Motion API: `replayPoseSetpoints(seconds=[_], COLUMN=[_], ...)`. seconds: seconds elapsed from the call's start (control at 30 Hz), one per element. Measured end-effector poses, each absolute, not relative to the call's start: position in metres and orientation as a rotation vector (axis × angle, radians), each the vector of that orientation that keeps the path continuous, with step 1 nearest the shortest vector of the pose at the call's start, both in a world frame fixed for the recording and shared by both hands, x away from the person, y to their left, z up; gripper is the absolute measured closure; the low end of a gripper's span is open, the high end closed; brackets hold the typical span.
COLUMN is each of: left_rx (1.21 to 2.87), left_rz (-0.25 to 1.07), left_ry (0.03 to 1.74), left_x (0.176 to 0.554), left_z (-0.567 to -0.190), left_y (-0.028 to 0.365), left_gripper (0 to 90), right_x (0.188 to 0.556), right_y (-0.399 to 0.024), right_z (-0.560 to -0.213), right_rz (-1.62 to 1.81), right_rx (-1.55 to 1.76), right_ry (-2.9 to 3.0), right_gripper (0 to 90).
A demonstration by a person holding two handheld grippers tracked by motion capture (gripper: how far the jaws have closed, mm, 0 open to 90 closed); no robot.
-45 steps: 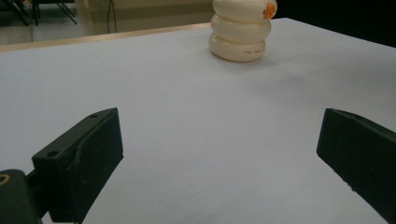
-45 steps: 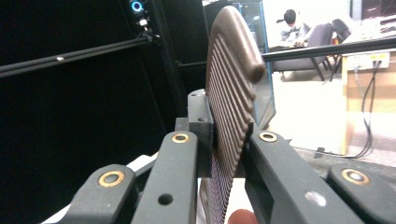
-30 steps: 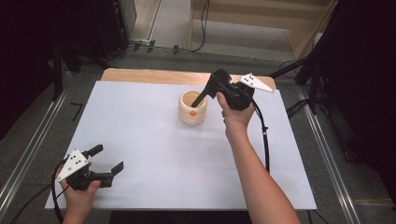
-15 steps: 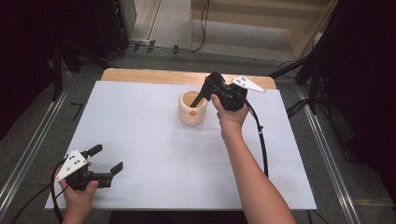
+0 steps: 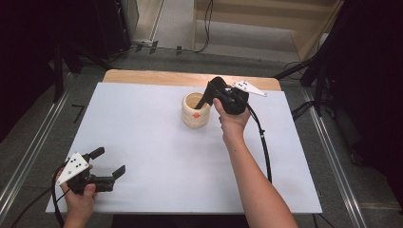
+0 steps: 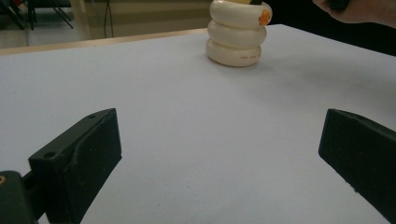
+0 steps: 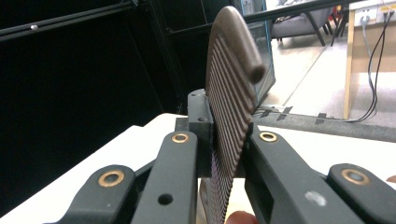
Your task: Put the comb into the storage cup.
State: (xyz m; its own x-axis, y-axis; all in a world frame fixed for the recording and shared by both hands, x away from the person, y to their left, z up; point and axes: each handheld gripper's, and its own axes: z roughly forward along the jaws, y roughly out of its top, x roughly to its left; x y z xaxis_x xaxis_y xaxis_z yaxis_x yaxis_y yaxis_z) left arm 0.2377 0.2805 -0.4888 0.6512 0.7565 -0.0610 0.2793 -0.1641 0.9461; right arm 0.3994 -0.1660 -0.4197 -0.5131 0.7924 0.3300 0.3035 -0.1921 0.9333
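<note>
The right hand-held gripper is reaching over the rim of the cream-coloured ribbed round holder with a small orange mark on its side, its jaws clamped on a flat brown ridged paddle-like piece with a rounded end. In the right gripper view this piece is standing on edge between the two black jaws, its grooved face turned sideways; what the object is cannot be told for certain. Judging from the tilt of the gripper toward the holder's mouth, the piece is being held narrow-side on so that it can pass through the opening, whether going in or coming out.

The holder is standing upright on the white tabletop, toward its far edge. In the left gripper view the holder is appearing as three stacked rounded rings, smooth and glossy, with the orange mark near the top.

The left hand-held gripper is resting well apart from the holder, at the near left corner, its jaws spread wide with nothing between them, probably parked out of the working hand's way.
</note>
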Motion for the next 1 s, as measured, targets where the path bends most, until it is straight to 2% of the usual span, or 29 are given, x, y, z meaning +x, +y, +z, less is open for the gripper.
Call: replayPoseSetpoints(seconds=[0.73,0.9,1.0], left_rx=[1.717,1.709,1.719], left_rz=[0.522,0.517,0.521], left_ry=[0.864,0.866,0.864], left_x=[0.239,0.239,0.239], left_z=[-0.489,-0.489,-0.489], left_y=[0.283,0.284,0.283], left_gripper=[0.0,0.0,0.0], right_x=[0.405,0.404,0.404], right_y=[-0.165,-0.163,-0.164], right_z=[-0.443,-0.443,-0.443], right_rz=[1.776,1.761,1.756], right_rx=[1.382,1.361,1.354], right_ry=[1.724,1.747,1.766], right_gripper=[81.1,65.9,52.4])
